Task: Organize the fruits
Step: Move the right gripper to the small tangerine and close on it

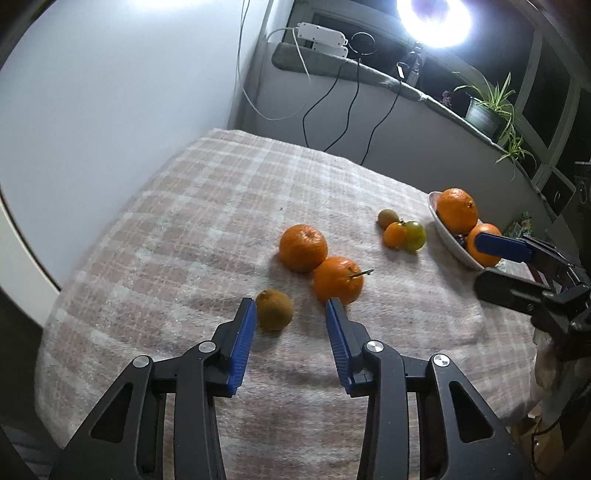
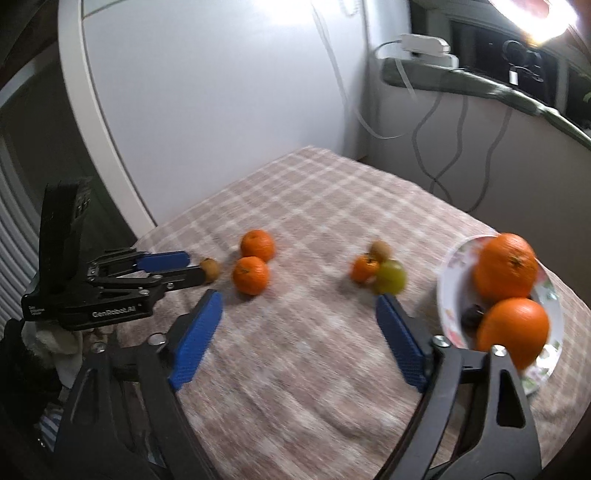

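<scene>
Both jaws of the left gripper [image 1: 290, 308] spread wide around the kiwi [image 1: 274, 309]

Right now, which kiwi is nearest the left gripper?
The kiwi just ahead of the open left gripper; the other kiwi sits far off beside the small fruit cluster.

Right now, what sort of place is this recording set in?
Probably a room in a home: a table under a plaid blanket, a potted spider plant on the windowsill, and a ring light set up for filming.
</scene>
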### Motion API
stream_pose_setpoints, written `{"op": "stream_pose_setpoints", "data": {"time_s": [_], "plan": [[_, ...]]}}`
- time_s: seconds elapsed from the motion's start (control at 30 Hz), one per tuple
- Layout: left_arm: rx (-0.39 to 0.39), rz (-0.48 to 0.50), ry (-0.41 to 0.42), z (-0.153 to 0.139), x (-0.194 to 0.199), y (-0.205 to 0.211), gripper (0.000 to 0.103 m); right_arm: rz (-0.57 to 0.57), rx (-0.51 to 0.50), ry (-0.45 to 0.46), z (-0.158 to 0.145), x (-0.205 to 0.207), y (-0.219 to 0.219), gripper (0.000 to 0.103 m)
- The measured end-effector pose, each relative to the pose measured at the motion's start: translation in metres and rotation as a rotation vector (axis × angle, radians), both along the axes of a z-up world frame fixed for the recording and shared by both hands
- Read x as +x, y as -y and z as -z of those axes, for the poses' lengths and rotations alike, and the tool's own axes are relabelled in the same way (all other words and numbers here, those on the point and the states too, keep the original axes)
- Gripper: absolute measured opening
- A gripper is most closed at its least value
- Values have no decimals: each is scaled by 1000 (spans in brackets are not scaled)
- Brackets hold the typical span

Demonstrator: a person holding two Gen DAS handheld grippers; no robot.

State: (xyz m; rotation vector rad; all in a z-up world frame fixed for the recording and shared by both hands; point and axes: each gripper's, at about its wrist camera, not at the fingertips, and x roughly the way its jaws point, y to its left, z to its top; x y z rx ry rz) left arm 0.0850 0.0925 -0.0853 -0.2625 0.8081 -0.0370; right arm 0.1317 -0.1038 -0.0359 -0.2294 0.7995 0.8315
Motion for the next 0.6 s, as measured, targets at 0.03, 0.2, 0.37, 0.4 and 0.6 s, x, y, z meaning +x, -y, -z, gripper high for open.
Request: {"op": "stream_pose_setpoints", "data": {"time_s": [0.03, 0.2, 0.37, 0.4, 0.6], "plan": [[-2, -1, -3, 1, 1, -1, 37, -15, -10, -6, 4, 0, -8, 80], [-21, -1, -15, 7, 4, -7, 37, -62, -41, -31, 18, 2, -29, 72], [-32, 0, -21, 11, 7, -10, 37, -94, -74, -51, 31, 6, -48, 65], [-34, -1, -22, 12, 7, -10, 37, -99, -79, -52, 33, 6, -51, 65], [-43, 1, -32, 17, 9, -12, 35, -118, -100, -65, 41, 14, -63, 64]]}}
